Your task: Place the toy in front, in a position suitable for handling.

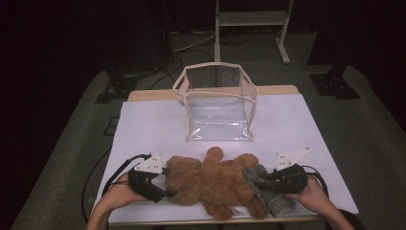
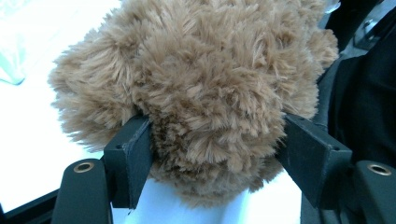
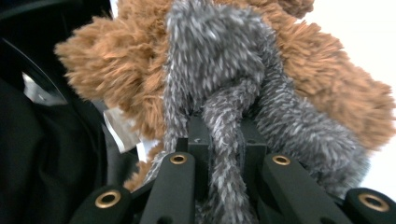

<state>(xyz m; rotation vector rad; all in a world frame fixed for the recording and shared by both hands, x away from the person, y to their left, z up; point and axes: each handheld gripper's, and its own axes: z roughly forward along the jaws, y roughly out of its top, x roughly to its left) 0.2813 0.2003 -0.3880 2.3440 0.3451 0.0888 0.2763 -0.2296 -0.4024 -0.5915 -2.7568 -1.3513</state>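
bear: brown plush bear (image 1: 213,182) lies flat on the counter (image 1: 143,129), near edge, in front of the clear bag (image 1: 218,103)
left tool: left tool (image 1: 163,184) straddles the head, pads on fur, light hold
right tool: right tool (image 1: 262,179) pinched tight on the grey cloth (image 1: 268,189) at the bear's legs
step: gripping both ends, lift not begun
next: lift level, carry over the bag's open top, lower in

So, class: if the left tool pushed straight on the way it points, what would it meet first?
The brown plush bear's head; it already sits between the left tool's jaws, which touch its fur.
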